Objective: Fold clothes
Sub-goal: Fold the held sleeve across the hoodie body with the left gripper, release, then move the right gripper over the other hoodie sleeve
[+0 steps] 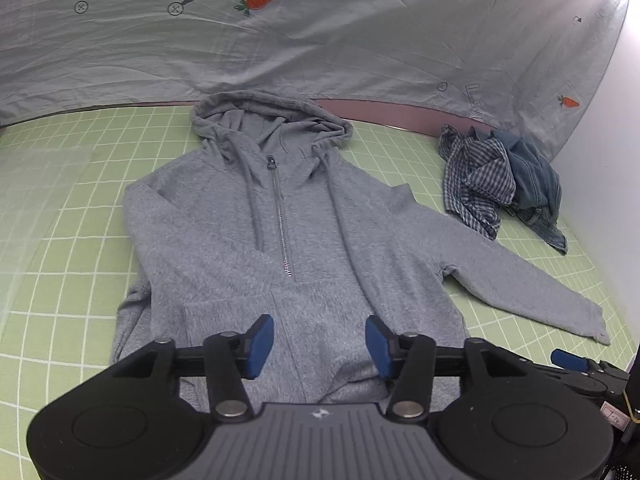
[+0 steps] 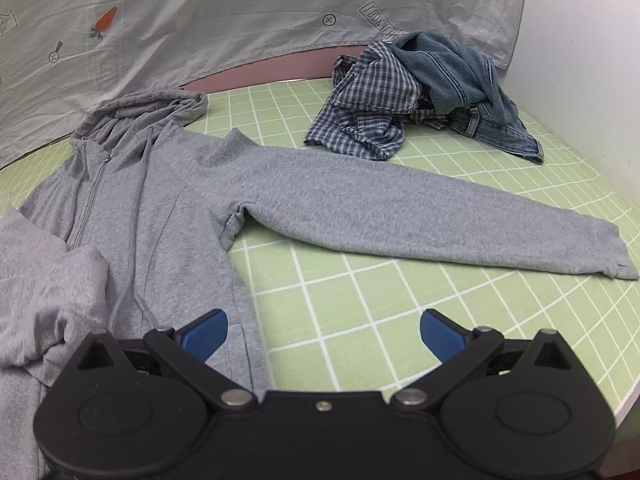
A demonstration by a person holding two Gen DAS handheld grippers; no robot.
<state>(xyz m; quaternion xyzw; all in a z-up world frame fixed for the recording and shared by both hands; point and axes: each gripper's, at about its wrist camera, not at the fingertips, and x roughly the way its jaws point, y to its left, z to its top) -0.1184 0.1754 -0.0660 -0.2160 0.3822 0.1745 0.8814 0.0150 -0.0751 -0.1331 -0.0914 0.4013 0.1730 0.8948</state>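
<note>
1. Green mat (image 1: pixel 60 264) with a white grid covers the work surface; a pink strip edges its far side, and a plain white wall stands on the right.
2. Behind the mat hangs a pale grey sheet (image 1: pixel 320 40), wrinkled, printed with orange carrots and small round symbols.
3. A grey hoodie (image 1: pixel 248 216) lies front-up in the middle of the mat, hood (image 1: pixel 272 120) at the far end touching the sheet's lower edge. A half zip runs down from the collar, with two drawstrings beside it.
4. One hoodie sleeve (image 2: pixel 400 216) stretches flat across the mat toward the white wall, cuff near the mat's edge. The other sleeve is folded in over the body on the opposite side, seen bunched at the left of the right wrist view.
5. At the far right of the mat, near the wall, sits a crumpled heap, apart from the hoodie: a blue checked shirt (image 2: pixel 368 108) touching a denim garment (image 2: pixel 460 76) that lies partly over it.
6. The left gripper (image 1: pixel 320 344) hovers over the hoodie's lower front, near the pocket. Its blue pads (image 1: pixel 260 344) stand apart, released, holding nothing.
7. The right gripper (image 2: pixel 323 332) is spread wide and empty, above the hoodie's side edge and bare mat below the stretched sleeve.
</note>
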